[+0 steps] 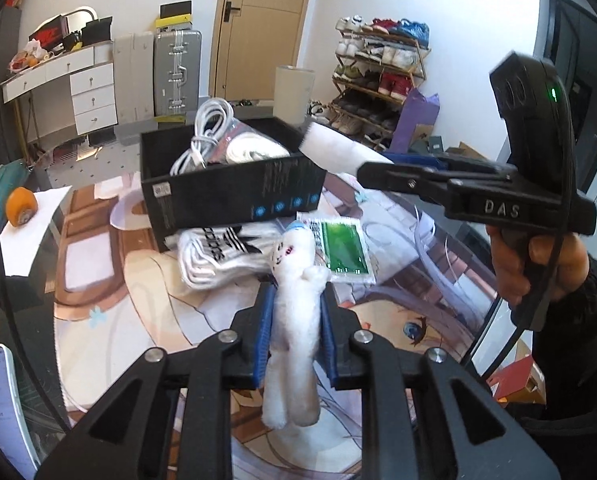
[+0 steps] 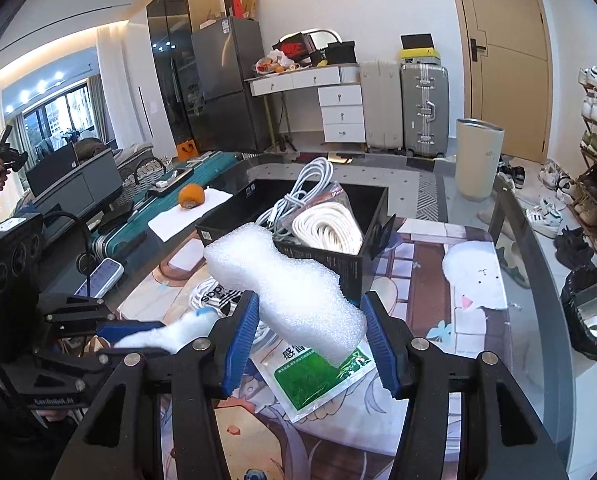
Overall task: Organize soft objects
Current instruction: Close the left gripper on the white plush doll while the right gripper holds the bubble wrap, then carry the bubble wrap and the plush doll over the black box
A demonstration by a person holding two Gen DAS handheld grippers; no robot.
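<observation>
My left gripper [image 1: 296, 300] is shut on a white plush toy [image 1: 294, 320], held above the printed mat. My right gripper [image 2: 308, 312] is shut on a white foam block [image 2: 286, 284]; the block [image 1: 338, 150] also shows in the left wrist view, near the right rim of the black box [image 1: 234, 188]. The box [image 2: 350, 264] holds white cables [image 2: 298, 192] and a coiled white rope [image 2: 328, 226]. A pack of white socks [image 1: 218, 256] and a green sachet [image 1: 340, 250] lie on the mat in front of the box.
An orange [image 1: 20, 206] sits on white paper at the left. A phone [image 2: 102, 276] lies near the table's left edge. A bin [image 2: 478, 156], suitcases [image 2: 424, 108], a shoe rack [image 1: 382, 76] and a white desk [image 1: 70, 84] stand beyond the table.
</observation>
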